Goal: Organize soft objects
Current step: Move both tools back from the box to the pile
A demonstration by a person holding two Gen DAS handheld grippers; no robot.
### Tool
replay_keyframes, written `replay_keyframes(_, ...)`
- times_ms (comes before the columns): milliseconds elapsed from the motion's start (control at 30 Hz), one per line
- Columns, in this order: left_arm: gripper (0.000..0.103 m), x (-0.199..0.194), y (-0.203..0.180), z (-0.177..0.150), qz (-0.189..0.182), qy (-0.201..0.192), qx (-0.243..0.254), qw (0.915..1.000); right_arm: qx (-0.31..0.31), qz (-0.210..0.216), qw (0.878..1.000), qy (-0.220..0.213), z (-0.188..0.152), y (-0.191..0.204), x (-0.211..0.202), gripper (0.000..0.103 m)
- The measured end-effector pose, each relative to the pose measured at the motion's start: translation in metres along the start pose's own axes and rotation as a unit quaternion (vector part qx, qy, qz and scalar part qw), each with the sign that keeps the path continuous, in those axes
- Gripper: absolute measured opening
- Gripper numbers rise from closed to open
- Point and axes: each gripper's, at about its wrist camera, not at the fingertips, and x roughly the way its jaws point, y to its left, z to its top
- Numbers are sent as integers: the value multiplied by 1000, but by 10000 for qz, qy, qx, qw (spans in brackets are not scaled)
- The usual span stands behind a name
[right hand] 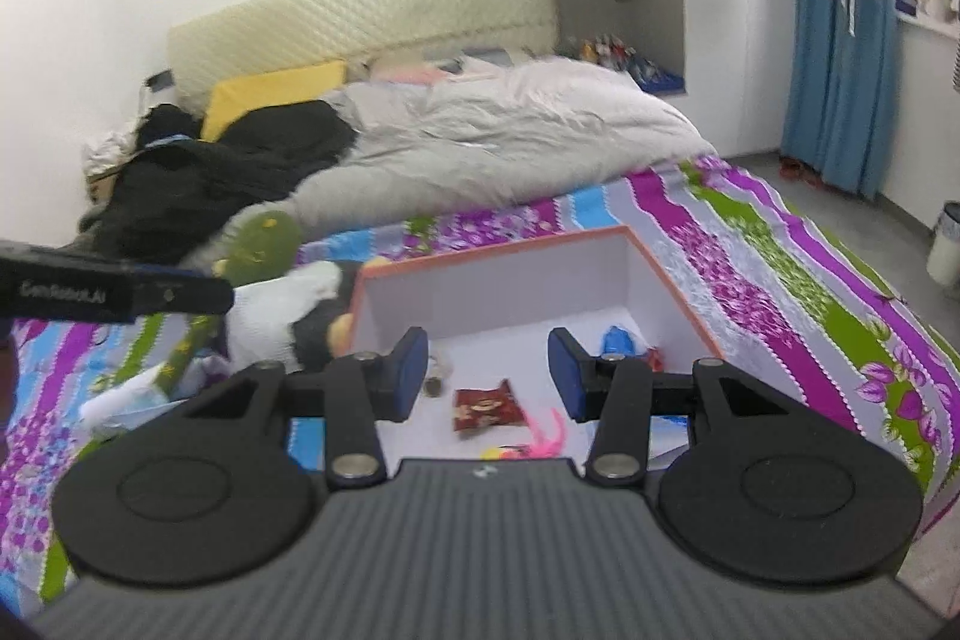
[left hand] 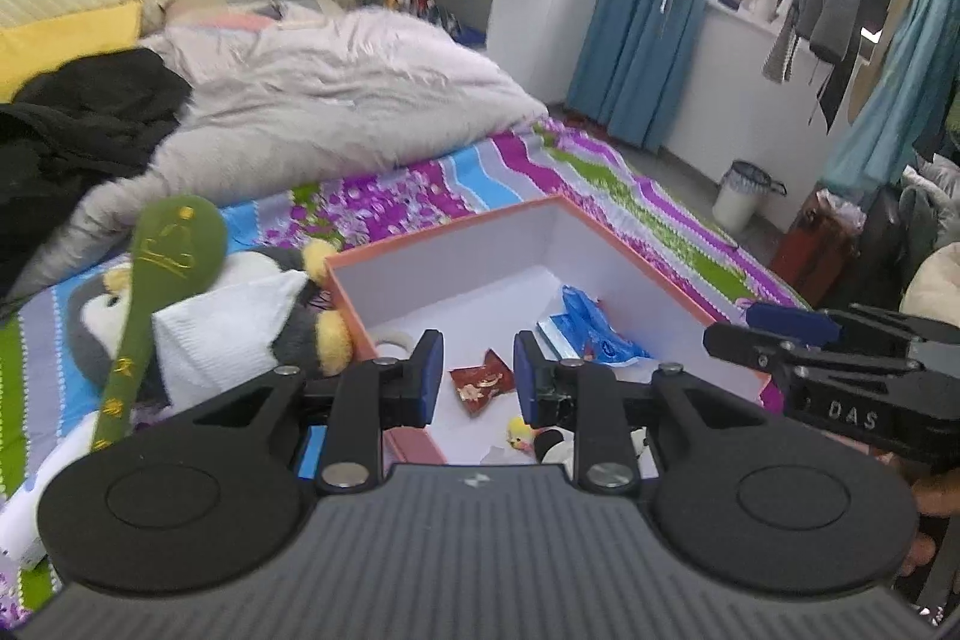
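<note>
**Box half filled, both hands empty above it**

The orange-rimmed box [left hand: 630, 244] sits open on the striped bedsheet [left hand: 600, 172], ready to collect: a red packet [left hand: 483, 382] and blue wrapper [left hand: 591, 334] already lie inside. A plush penguin [left hand: 198, 316] waits just beside it, outside. The left hand-held gripper [left hand: 478, 376] is narrowly parted, the right hand-held gripper [right hand: 488, 376] wider; both hold nothing and tilt down over the box.

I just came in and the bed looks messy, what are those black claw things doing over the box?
A person holds a gripper in each hand above the orange box on the striped bedsheet. The left gripper and right gripper are both open, with nothing between their fingers. A red snack packet and a blue wrapper lie in the box. The penguin plush toy lies beside the box, not in it yet.
</note>
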Motion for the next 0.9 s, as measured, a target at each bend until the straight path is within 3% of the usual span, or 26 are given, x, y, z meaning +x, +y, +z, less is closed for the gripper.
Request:
replay_keyframes(333,30,-77,10,-44,183,-513,-84,9985,-203,363,9985,-356,-23,46,-41,47)
replay_keyframes(700,30,-127,17,-101,261,-397,-420,9980,-180,849,9959,-242,-48,80,-74,48)
replay_keyframes(800,39,-133,13,-119,387,-370,-444,9976,-290,785,9964,-147,-60,90,-73,48)
replay_keyframes(900,40,-136,18,-136,439,-268,-565,9971,-322,747,9967,-33,-73,95,-74,48)
